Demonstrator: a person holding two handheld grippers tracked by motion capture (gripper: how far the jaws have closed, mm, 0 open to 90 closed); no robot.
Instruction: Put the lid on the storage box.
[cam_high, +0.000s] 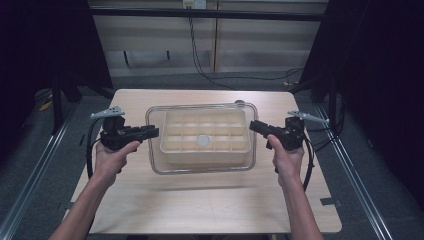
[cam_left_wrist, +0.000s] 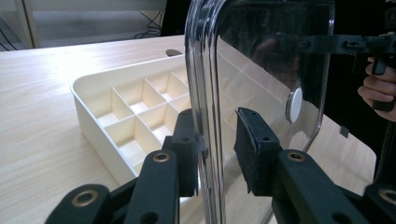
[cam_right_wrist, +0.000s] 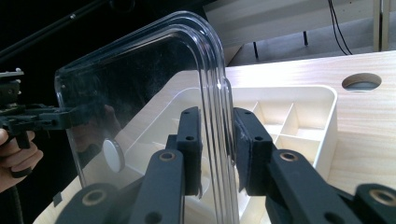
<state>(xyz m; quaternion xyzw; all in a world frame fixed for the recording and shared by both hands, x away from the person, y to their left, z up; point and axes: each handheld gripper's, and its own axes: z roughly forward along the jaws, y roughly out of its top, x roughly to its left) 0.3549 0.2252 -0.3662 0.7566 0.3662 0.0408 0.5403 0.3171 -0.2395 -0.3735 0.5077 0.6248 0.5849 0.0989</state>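
A clear lid (cam_high: 202, 138) hangs level over the cream divided tray (cam_high: 205, 148) at mid-table, its compartments bare, the left gripper (cam_high: 152, 132) nipping its left rim with a small gap at one pad, the right gripper (cam_high: 255, 126) clamped on the opposite rim.

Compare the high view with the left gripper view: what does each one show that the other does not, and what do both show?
High view alone: both forearms, the whole wooden table, the floor with its cables, and the left claw seen from outside, at the left edge of the clear lid.

Left gripper view alone: a close look at that edge between its two black pads; one pad touches it, the other stands slightly apart.

Both: the cream divided tray, the lid's round white knob, and the right claw at the opposite edge.
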